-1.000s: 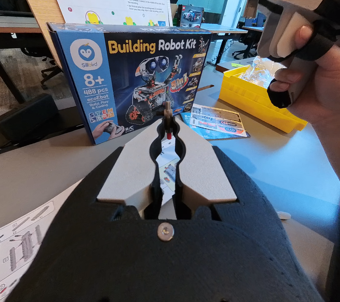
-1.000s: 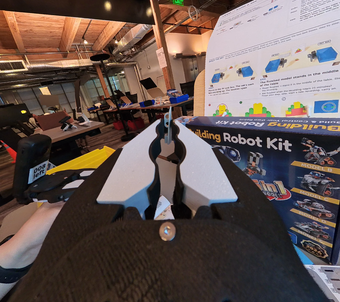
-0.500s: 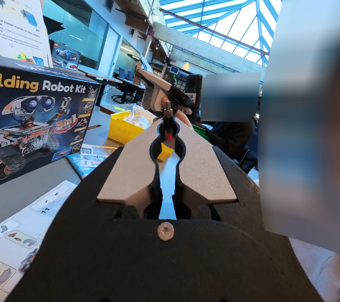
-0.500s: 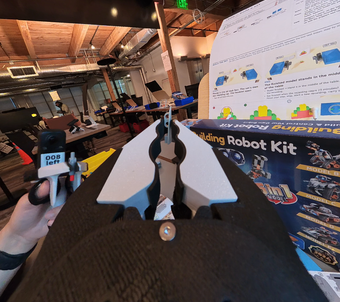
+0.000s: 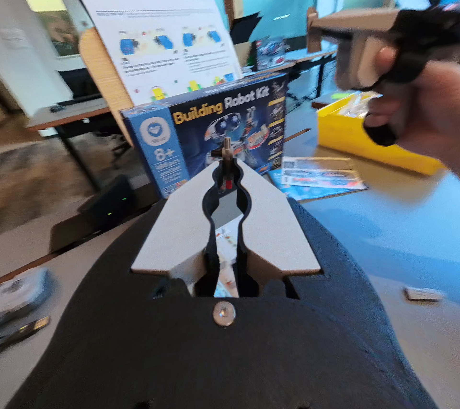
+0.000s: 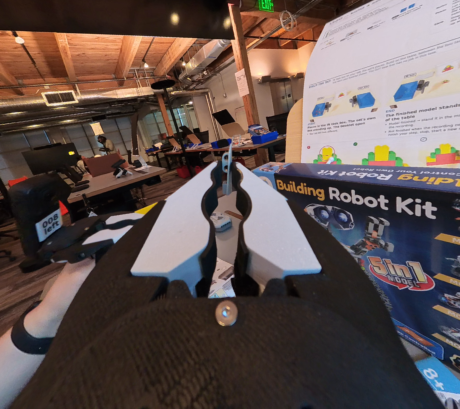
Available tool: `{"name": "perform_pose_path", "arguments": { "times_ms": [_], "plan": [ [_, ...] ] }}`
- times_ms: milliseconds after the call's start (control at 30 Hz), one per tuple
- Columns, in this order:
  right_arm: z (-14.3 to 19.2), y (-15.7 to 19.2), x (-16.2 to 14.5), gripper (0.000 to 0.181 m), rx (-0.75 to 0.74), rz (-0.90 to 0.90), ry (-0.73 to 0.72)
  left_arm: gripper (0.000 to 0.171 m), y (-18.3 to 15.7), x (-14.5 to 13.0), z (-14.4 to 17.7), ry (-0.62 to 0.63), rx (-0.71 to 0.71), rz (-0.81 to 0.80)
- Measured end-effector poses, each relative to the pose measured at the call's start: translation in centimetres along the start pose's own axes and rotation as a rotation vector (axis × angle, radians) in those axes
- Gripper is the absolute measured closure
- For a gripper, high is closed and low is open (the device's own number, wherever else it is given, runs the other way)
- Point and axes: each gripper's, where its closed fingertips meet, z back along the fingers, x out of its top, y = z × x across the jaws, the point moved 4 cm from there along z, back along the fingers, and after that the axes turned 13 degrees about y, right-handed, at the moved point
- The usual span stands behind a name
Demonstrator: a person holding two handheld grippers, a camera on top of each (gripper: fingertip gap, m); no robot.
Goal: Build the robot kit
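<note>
My left gripper (image 5: pixel 227 163) is shut on a small assembly of toy building parts (image 5: pixel 226 151): a tan axle piece with a black crosspiece and a red pin below. It is held in the air in front of the upright robot kit box (image 5: pixel 206 133). My right gripper (image 6: pixel 227 168) is shut on a thin grey beam with holes (image 6: pixel 227 168), held up beside the same box (image 6: pixel 373 235). The right gripper also shows in the left wrist view (image 5: pixel 373 53), held by a hand at the upper right. The left gripper shows low left in the right wrist view (image 6: pixel 74 240).
A yellow bin (image 5: pixel 361 138) with clear bags stands at the right. A leaflet (image 5: pixel 318 175) lies by the box. An instruction sheet (image 5: pixel 159 31) stands on a wooden board behind it. Open booklet pages (image 6: pixel 221 280) lie on the grey table (image 5: pixel 373 235). A small grey part (image 6: pixel 220 221) lies farther off. Across from one pair of fingers to the other is roughly 15 cm.
My left gripper swung right toward the other gripper, then back to face the box, still shut on its parts. In the right wrist view the left gripper rose, then dropped back low left.
</note>
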Motion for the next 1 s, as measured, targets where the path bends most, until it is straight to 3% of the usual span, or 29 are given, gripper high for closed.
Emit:
{"name": "perform_pose_path", "arguments": {
  "times_ms": [67, 633, 800, 1000],
  "plan": [
    [-0.2, 0.1, -0.2, 0.176, -0.015, 0.012, -0.001, 0.167, 0.1, -0.2, -0.3, 0.014, 0.051, -0.020],
    [-1.2, 0.7, -1.5, 0.176, 0.005, -0.017, -0.024, 0.167, 0.7, -2.2, -1.9, 0.063, 0.032, 0.137],
    [-3.6, 2.2, -4.3, 0.176, 0.127, -0.129, 0.006, 0.167, 1.1, -3.1, -2.7, 0.074, 0.029, 0.207],
    [-6.2, 3.1, -8.6, 0.176, 0.188, -0.250, 0.108, 0.167, 0.8, -4.1, -3.6, 0.130, 0.039, 0.168]
  ]
}}
